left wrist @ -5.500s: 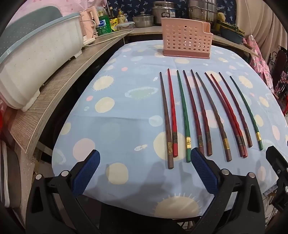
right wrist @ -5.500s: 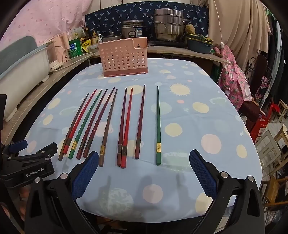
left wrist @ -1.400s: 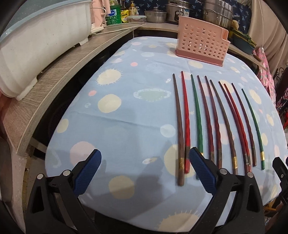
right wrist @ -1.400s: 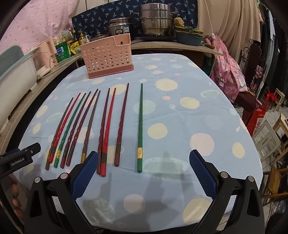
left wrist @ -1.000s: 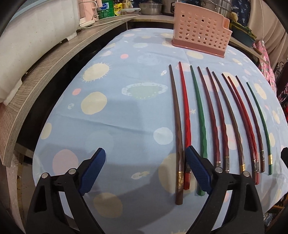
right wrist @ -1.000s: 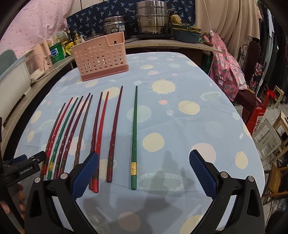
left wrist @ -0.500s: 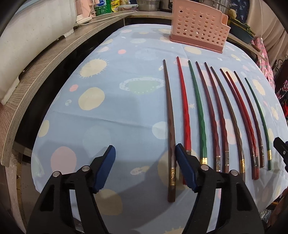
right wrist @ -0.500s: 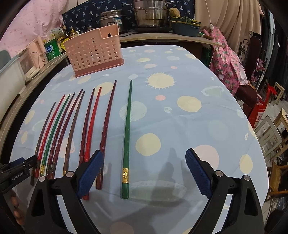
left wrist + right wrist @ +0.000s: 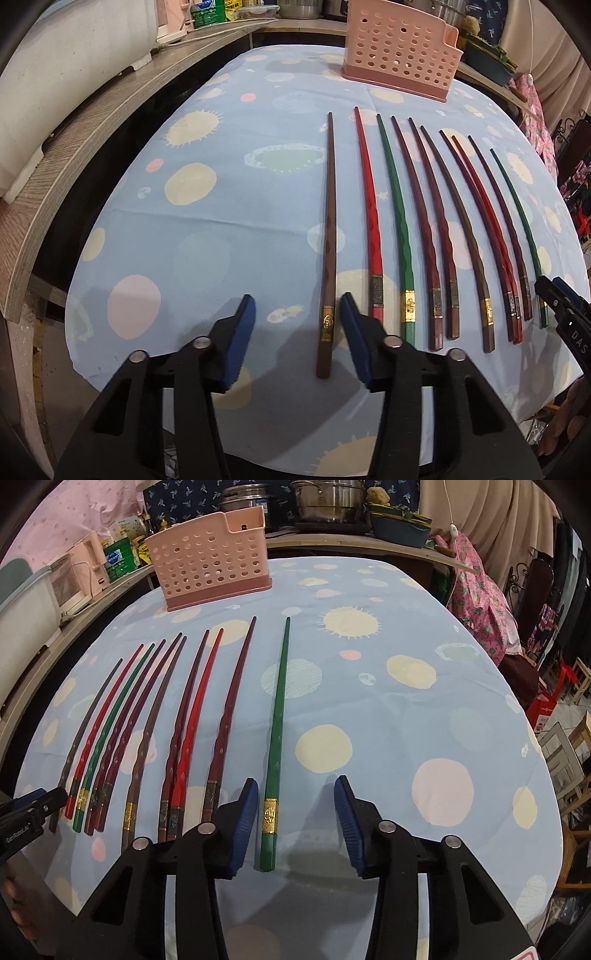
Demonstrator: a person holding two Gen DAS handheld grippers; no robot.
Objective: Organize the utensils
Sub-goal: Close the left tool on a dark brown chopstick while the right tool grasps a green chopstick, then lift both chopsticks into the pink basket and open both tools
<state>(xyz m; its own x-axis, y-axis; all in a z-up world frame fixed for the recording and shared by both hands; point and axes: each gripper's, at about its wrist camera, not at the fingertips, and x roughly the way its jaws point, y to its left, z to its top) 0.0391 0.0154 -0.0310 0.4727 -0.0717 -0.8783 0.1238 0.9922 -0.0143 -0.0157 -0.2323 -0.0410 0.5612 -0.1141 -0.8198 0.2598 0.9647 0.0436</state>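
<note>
Ten chopsticks [image 9: 404, 229] lie side by side in a row on the tabletop [image 9: 229, 229], their thick ends toward the near edge. The basket [image 9: 400, 48] stands behind them, near the tabletop's far edge.

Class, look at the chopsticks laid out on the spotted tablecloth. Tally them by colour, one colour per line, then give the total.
Brown chopsticks: 2
Bright red chopsticks: 2
Green chopsticks: 2
Maroon chopsticks: 4
Total: 10
</note>
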